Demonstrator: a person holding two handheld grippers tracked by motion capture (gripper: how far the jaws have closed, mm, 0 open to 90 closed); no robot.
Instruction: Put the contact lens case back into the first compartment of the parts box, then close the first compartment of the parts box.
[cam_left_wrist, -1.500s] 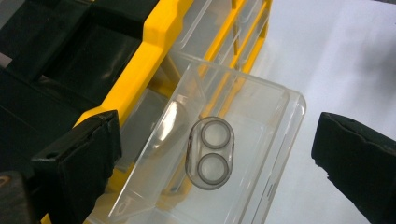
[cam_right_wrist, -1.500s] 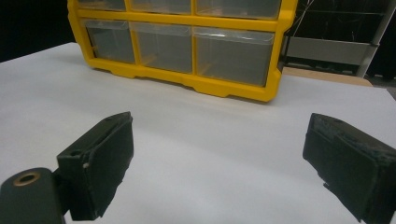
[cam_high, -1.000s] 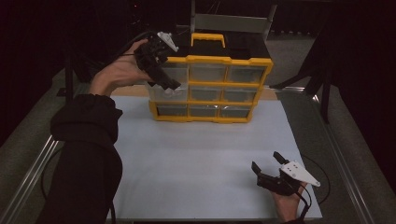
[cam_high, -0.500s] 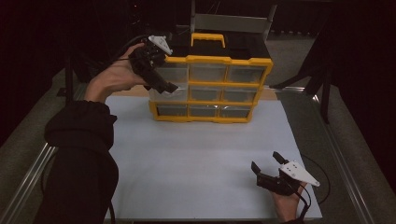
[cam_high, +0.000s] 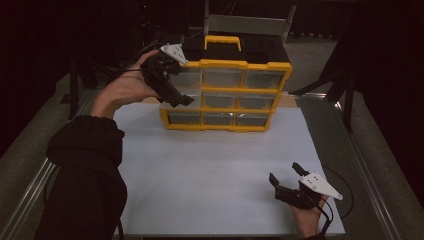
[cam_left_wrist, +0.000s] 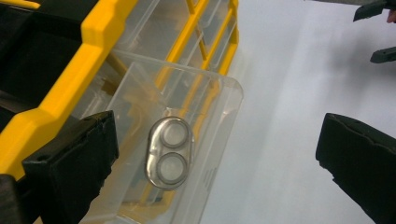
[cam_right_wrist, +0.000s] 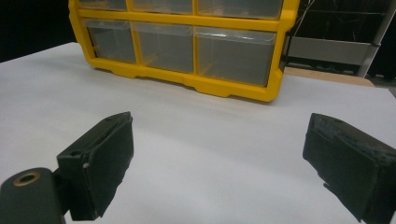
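Note:
A yellow organiser cabinet (cam_high: 226, 65) with clear drawers stands at the back of the white table (cam_high: 210, 165). My left gripper (cam_high: 175, 89) is held up at its top-left corner, open, with its jaws wide on either side of the top-left drawer (cam_left_wrist: 187, 93). That drawer juts out of the frame. A clear oval piece with two round cups (cam_left_wrist: 169, 152) lies inside it. The left gripper (cam_left_wrist: 215, 163) holds nothing. My right gripper (cam_high: 285, 172) rests low at the table's near right, open and empty. In the right gripper view, that gripper (cam_right_wrist: 224, 158) faces the cabinet's bottom row (cam_right_wrist: 187, 46).
A black and yellow carry handle (cam_high: 222, 42) tops the cabinet. A grey metal frame (cam_high: 247, 22) stands behind it. Metal rails (cam_high: 30, 192) run along the table's sides. White tabletop stretches between the cabinet and the right gripper.
My left gripper has shifted slightly down beside the top-left drawer. The right gripper has not moved.

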